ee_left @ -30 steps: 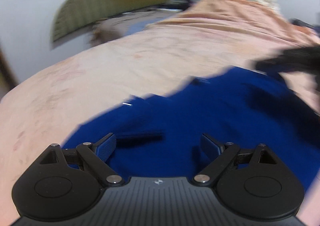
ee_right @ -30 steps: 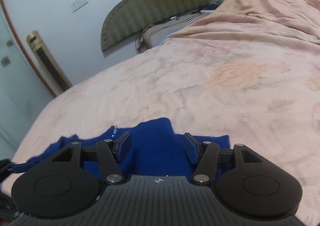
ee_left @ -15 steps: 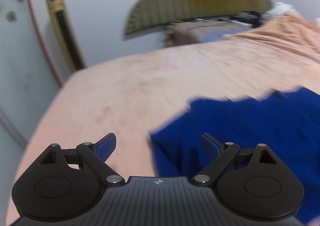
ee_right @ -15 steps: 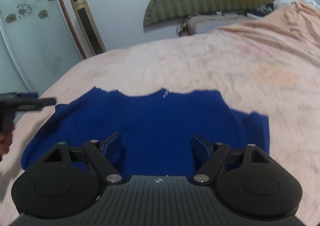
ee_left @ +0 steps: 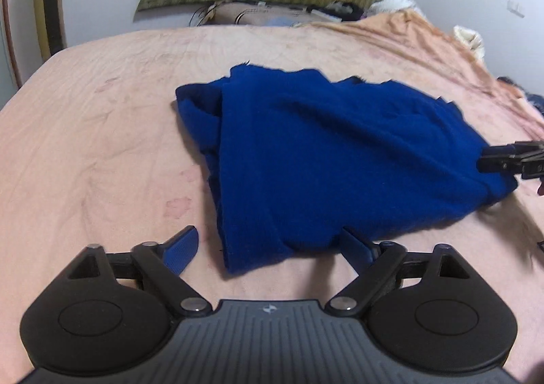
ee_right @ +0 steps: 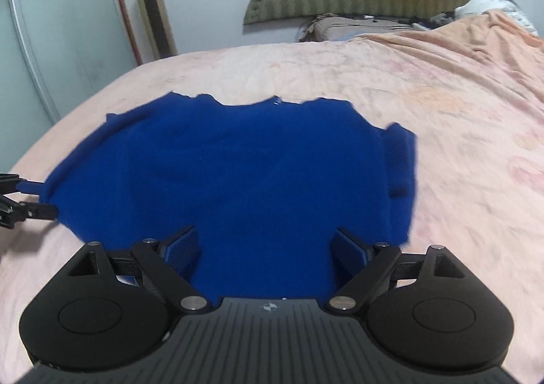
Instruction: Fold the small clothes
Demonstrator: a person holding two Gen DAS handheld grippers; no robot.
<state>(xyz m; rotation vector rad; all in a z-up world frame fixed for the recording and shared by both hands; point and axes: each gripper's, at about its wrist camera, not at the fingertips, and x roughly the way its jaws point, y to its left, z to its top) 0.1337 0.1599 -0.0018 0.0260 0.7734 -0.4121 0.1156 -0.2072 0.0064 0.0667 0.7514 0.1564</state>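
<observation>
Pink bed [ee_left: 85, 132] carries the sweater [ee_left: 340, 153], now bunched into a rough fold where 1 second ago it lay spread. Left gripper [ee_left: 268, 248] is closing around its near corner; right gripper [ee_right: 265, 246] is opening, nothing pinched, so another fold looks due.

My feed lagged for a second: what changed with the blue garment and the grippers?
Both grippers backed off the blue garment. The left gripper, now closing, frames its near corner; the right gripper opens above it, gripping nothing. The garment stays on the pink bedspread.
</observation>
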